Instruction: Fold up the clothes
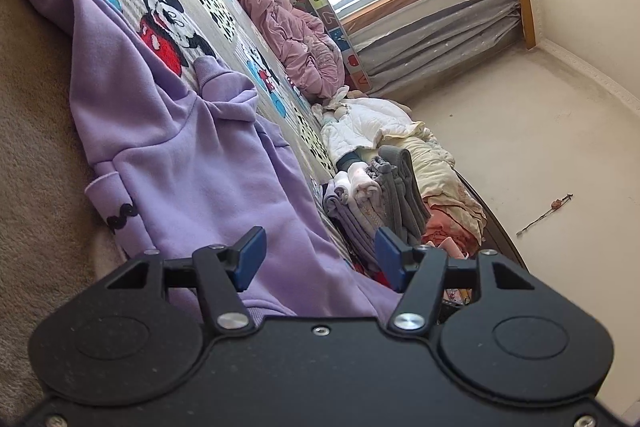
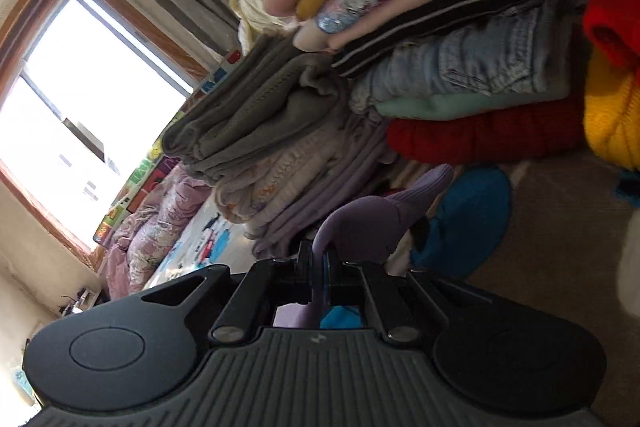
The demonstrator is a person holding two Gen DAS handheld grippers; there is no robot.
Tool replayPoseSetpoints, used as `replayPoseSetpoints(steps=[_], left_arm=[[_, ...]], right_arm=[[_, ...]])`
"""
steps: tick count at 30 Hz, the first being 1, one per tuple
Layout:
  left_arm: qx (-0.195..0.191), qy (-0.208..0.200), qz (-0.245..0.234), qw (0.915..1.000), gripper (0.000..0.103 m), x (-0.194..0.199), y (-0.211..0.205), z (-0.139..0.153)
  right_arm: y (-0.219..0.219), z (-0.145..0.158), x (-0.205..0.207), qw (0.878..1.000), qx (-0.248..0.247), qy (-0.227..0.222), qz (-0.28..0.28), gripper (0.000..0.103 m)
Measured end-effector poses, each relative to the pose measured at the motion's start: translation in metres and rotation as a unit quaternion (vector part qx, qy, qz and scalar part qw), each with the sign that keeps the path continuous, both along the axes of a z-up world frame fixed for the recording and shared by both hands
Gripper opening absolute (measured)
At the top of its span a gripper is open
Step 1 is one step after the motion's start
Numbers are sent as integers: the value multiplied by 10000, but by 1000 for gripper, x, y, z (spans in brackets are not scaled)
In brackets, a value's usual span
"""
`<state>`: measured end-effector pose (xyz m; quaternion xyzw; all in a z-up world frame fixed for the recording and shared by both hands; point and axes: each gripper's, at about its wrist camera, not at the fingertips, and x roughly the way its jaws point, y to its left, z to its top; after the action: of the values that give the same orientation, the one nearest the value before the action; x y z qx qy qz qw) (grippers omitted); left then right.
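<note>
The lilac hoodie [image 1: 192, 163] lies spread on the bed [image 1: 36, 115], one sleeve cuff [image 1: 208, 67] bent back at 12 o'clock of its body. The left tool [image 1: 320, 259] hovers over the hem with its blue pads wide apart, holding nothing. The right tool [image 2: 324, 263] is clamped tight on a fold of lilac cloth [image 2: 360, 223], apparently part of the same hoodie, bunched up beyond the pads.

Risks, as I judge them: the right grip holds only a narrow pinch of thick fleece, so a quick pull could let it slip out. A lift with one side free would drag the hoodie askew and rumple what lies flat. The stack of folded clothes [image 2: 280, 147] stands close at 12 o'clock of the right tool; a swing that way could topple it, and a second pile [image 2: 460, 67] sits behind it.

Open room: bare bedspread lies at 9 o'clock of the left tool. In the left view the stack [image 1: 372, 195] and the bed's edge close off 2 o'clock.
</note>
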<state>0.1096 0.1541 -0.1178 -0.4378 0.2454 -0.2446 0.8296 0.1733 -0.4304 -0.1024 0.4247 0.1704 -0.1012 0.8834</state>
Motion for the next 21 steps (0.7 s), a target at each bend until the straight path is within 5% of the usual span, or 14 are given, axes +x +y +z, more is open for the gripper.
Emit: replayPoseSetpoints(steps=[6,11,14,17,19,21], left_arm=[[264,204,149,9993,61,-1,0,-3],[566,197,335,9976,63,-3,-1,-1],[916,146,507,9944,63,-6,-4,4],[1540,-86,696,9856,63,-17,-11,19],[1894,-277,772,9785,63,-25,-15,29],[2125,-454,801,9728,65,-34,-17,38]], right_arm=[[-8,-22,-10,9967,83,808,-87,17],[44,31,-13,9921,-900,138,867,27],[86,63,-18,9714,-1629,-225,1713,38],[129,87,-29,9357,-2441,-419,2511,40],[150,98,-38,9130,-2975,-507,2744,49],[162,110,-52,9031,-3434,-542,2522,54]])
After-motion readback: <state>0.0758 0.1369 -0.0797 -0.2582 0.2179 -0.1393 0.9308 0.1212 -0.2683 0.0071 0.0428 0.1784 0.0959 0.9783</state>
